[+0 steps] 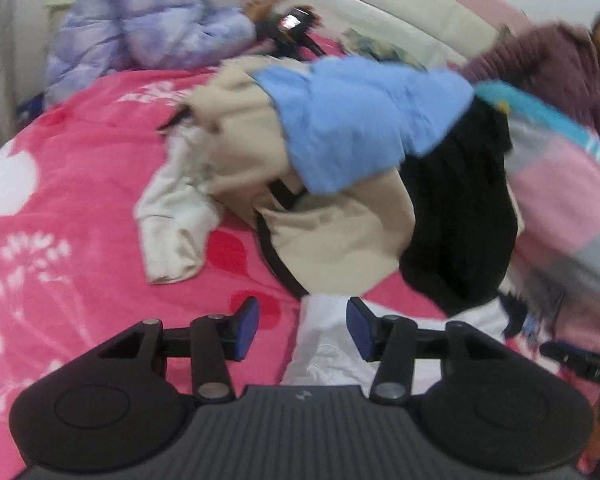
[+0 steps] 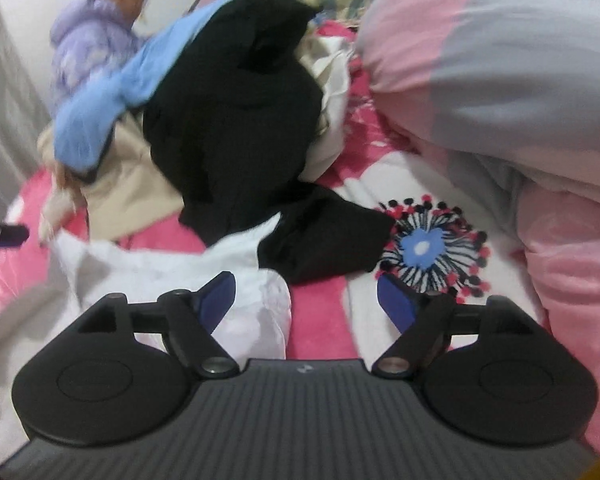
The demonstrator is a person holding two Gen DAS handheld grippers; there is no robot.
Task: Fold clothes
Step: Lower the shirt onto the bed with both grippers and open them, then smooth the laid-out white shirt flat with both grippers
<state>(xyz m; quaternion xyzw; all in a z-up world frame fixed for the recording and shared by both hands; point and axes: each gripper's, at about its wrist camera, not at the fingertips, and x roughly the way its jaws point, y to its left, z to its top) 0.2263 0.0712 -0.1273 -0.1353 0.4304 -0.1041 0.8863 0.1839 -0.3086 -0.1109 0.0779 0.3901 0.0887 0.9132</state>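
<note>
Bedspread (image 1: 80, 184), pink and floral, under heaped clothes (image 1: 340, 128) by a white wall (image 2: 16, 60); both grippers' jaws apart, empty.

Clothes heaped, unfolded, on a pink floral blanket (image 1: 80, 200): blue garment (image 1: 352, 120) uppermost; beige (image 1: 332, 236) at its 6 o'clock; black (image 1: 460, 220) at 4; white (image 1: 332, 344) nearest.
</note>
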